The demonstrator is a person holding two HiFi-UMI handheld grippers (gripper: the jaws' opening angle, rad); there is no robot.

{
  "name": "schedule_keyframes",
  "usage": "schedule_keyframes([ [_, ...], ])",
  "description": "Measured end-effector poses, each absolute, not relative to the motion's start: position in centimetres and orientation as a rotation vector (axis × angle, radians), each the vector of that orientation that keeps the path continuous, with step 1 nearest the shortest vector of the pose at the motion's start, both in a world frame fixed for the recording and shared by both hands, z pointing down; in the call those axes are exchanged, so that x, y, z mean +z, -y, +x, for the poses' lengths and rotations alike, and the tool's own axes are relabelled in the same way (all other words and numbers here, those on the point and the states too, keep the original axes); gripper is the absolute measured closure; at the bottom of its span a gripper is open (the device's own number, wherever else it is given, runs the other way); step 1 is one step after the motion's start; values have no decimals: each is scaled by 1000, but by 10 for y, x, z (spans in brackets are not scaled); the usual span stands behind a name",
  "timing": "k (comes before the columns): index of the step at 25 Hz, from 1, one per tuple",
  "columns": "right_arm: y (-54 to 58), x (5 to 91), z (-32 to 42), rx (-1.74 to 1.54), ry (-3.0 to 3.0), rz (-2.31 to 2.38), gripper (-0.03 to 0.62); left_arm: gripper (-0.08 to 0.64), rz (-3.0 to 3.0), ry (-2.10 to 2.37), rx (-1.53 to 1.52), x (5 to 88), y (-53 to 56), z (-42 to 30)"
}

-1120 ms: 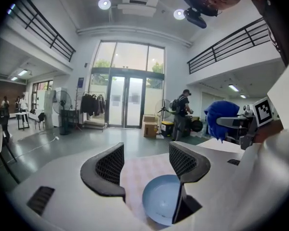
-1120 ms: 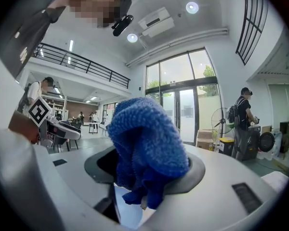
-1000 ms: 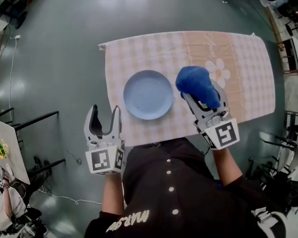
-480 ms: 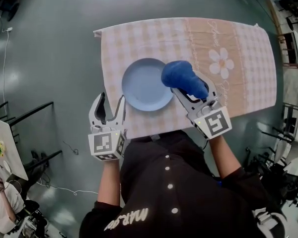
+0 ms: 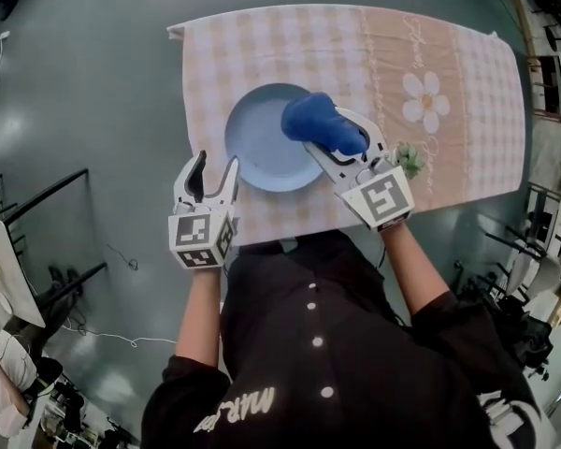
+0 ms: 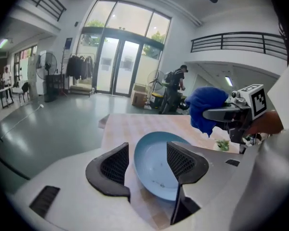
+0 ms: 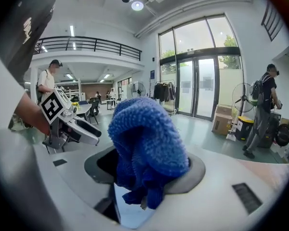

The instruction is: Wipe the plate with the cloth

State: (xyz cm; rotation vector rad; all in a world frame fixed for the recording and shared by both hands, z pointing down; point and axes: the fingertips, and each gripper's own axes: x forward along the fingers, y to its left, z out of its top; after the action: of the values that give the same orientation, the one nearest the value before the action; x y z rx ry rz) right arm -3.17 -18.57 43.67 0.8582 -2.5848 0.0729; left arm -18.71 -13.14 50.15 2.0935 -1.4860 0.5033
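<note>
head view: right hand-held gripper (image 5: 329, 140) clamps nubby blue cloth (image 5: 310, 120) over round plate (image 5: 254, 148); left hand-held gripper (image 5: 212, 164), open, empty, just narrowing.

Pale print on the person's dark shirt (image 5: 318, 344) begins "MAR", the rest unclear; script on the tablecloth (image 5: 337, 45) is too small to read

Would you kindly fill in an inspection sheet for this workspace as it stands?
Surface: checked tablecloth with flower print.
Job's things: blue plate on it; blue cloth held over its right side.
Clutter: small green sprig beside the right gripper.
Grippers: left gripper open, jaws just closing slightly, nothing between them; right gripper shut on the blue cloth.
Cables: white cable on the floor.
Surroundings: black racks at left.
</note>
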Motion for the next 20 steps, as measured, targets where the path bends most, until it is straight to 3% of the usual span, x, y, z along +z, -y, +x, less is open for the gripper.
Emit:
schedule_keyframes([
  [20,201,527,-82,99,2477,655,364,414,1860,1371,558,596,136,-185],
])
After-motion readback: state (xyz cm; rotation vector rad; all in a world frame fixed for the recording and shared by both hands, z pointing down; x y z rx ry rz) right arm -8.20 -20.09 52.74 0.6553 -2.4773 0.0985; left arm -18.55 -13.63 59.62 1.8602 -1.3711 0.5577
